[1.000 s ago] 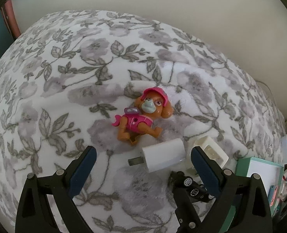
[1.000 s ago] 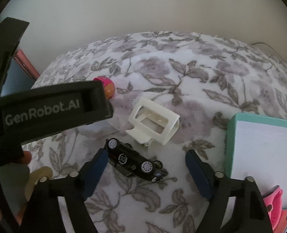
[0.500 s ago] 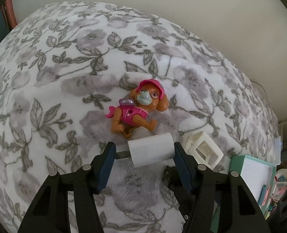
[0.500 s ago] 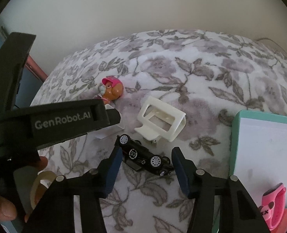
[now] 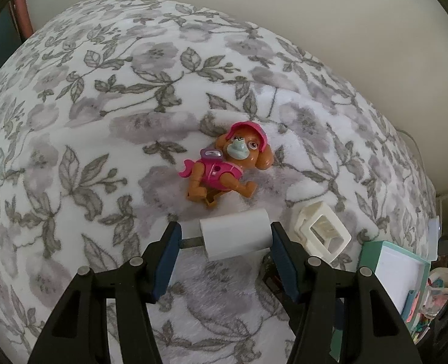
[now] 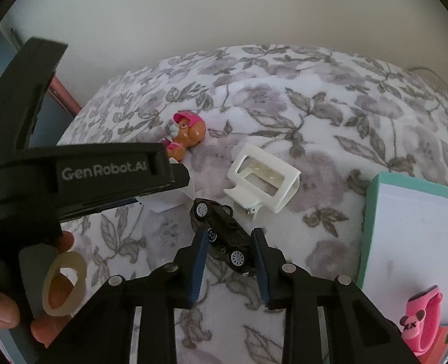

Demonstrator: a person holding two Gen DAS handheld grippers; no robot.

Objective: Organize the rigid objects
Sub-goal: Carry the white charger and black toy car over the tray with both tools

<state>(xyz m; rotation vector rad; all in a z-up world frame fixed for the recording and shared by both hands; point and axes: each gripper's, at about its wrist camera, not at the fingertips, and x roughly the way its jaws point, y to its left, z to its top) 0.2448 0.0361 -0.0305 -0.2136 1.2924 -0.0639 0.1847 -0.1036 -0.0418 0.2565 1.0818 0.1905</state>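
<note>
left gripper (image 5: 225, 250): jaws about half spread, clamped end to end on the white plug adapter (image 5: 235, 237); left pad bears on the metal prong tips, right pad flat on the adapter's end face. adapter lies on the floral blanket (image 5: 102, 157), just near of the toy pup figure (image 5: 225, 166). judgement: prong-tip contact is narrow, so the adapter may pivot about that line; lift straight up and slowly, no wrist roll until clear of the pile.

centre: white plastic holder (image 6: 262, 180) sits just far of the black toy car (image 6: 221, 233), apparently touching the car's far end; the adapter's corner is just left of that same end.

right gripper (image 6: 228, 253): jaws closing, the car between them, lying on its side at a slant. pad contact not certain yet. judgement: let pads seat on the car's body rather than the wheels, then lift without dragging the holder.

right: teal box (image 6: 372, 212), near-right of the car, already holds a pink toy (image 6: 418, 321); likely drop target, approach from above its rim.
</note>
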